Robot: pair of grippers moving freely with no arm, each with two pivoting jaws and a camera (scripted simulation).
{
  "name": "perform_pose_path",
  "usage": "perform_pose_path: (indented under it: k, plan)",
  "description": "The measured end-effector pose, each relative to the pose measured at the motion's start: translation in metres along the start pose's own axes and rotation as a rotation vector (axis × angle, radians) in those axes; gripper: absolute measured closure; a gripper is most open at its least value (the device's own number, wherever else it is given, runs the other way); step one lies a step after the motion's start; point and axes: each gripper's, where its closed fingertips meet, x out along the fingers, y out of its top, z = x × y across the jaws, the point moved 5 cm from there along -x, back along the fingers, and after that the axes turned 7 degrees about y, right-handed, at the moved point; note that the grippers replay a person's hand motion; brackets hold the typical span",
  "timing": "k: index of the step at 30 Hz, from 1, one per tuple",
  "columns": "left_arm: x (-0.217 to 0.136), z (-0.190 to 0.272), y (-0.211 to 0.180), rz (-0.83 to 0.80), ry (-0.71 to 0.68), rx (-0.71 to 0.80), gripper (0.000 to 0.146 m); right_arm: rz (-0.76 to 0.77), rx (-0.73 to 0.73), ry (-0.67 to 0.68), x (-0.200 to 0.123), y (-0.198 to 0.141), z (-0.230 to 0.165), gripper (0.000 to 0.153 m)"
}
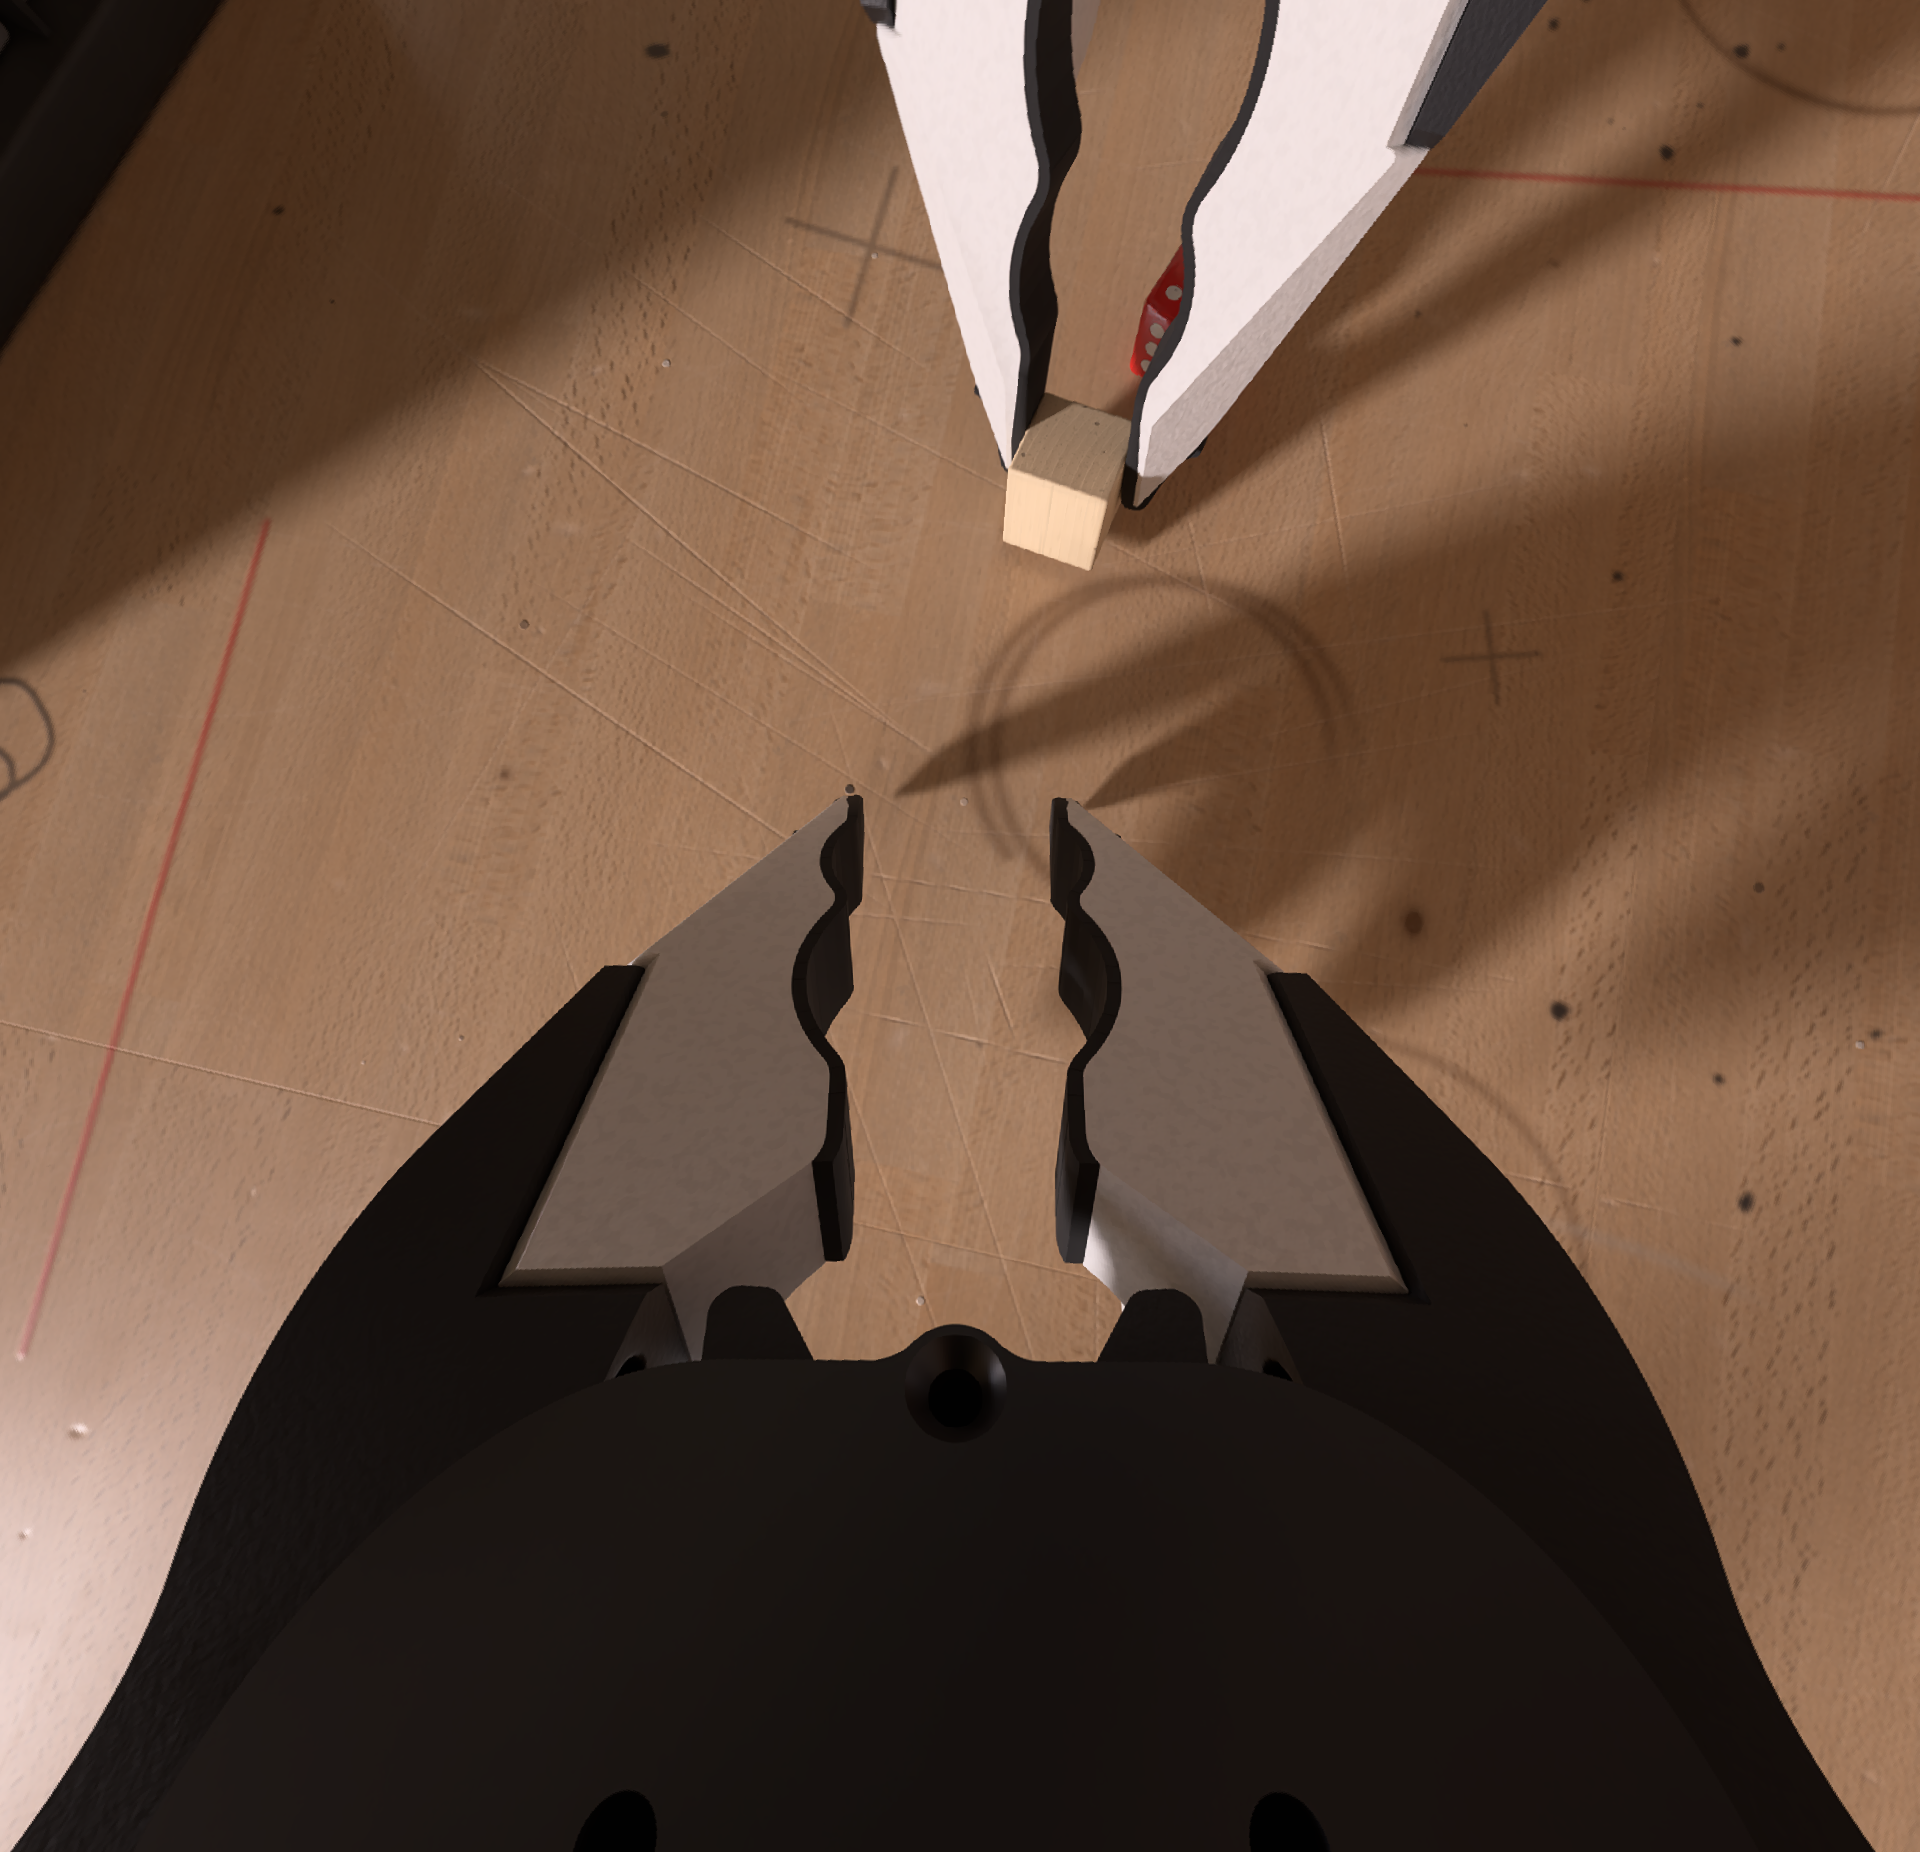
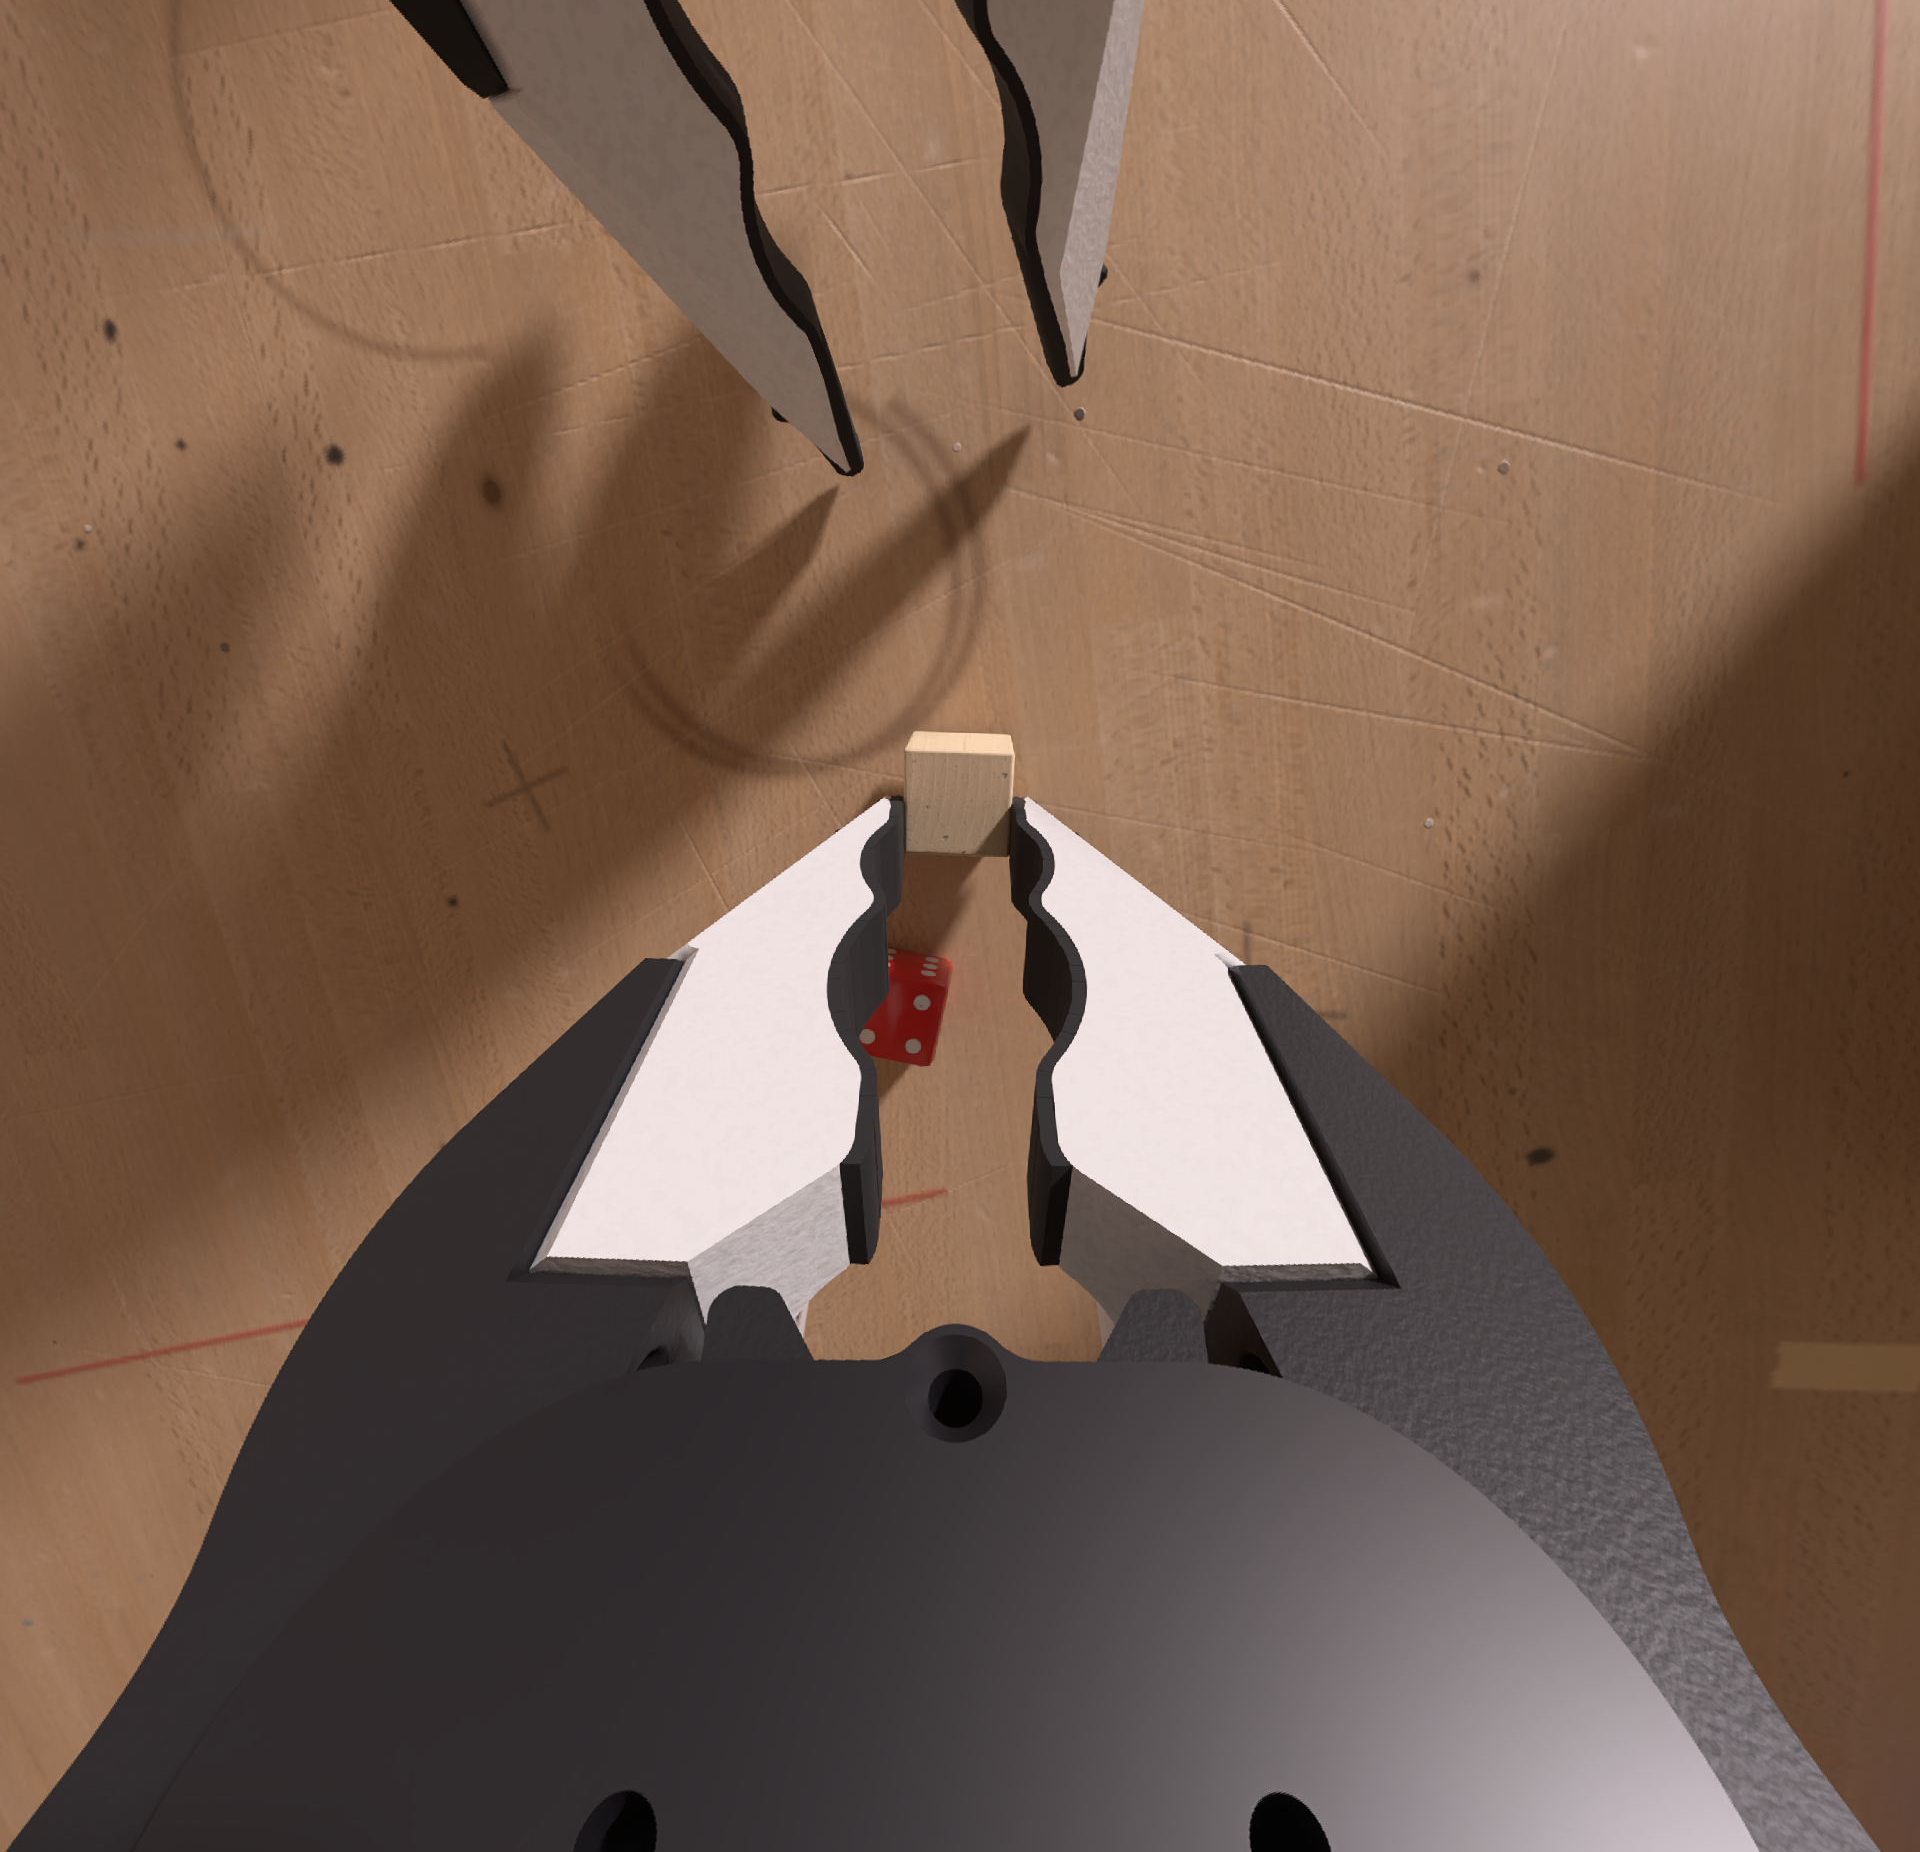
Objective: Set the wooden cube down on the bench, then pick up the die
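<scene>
My right gripper is shut on the pale wooden cube, pinched at the fingertips. I cannot tell whether the cube touches the bench. The red die with white pips lies on the bench below the right gripper, between its fingers and partly hidden by the left one. In the left wrist view the right gripper comes down from the top with the cube, and the die shows behind it. My left gripper is open and empty, facing the cube a short way off. It also shows in the right wrist view.
The wooden bench is scratched and marked with thin red lines, pencil circles and crosses. A dark edge runs along the upper left of the left wrist view. A strip of tan tape lies at the right.
</scene>
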Motion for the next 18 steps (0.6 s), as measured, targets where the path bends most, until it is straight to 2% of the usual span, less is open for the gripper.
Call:
perform_pose_path:
  k: [4,11,13,15,16,18]
  plan:
    - [0.0,0.0,0.0,0.003,-0.004,-0.004,0.11,-0.057,-0.03,-0.002,0.0,0.004,0.001,0.133]
    - [0.0,0.0,0.0,0.0,-0.002,0.004,0.11,-0.139,0.004,0.038,0.0,0.008,0.005,0.133]
    - [0.0,0.0,0.0,0.0,-0.001,0.007,0.11,-0.132,0.014,0.019,-0.003,0.009,0.005,0.133]
    - [0.0,0.0,0.0,0.0,-0.004,0.008,0.11,-0.073,0.018,-0.005,-0.011,0.013,0.004,0.124]
    - [0.0,0.0,0.0,0.0,-0.006,0.007,0.11,-0.031,0.012,-0.015,-0.015,0.016,0.002,0.127]
    - [0.0,0.0,0.0,0.002,-0.011,0.004,0.11,0.067,-0.002,-0.017,-0.019,0.025,-0.003,0.148]
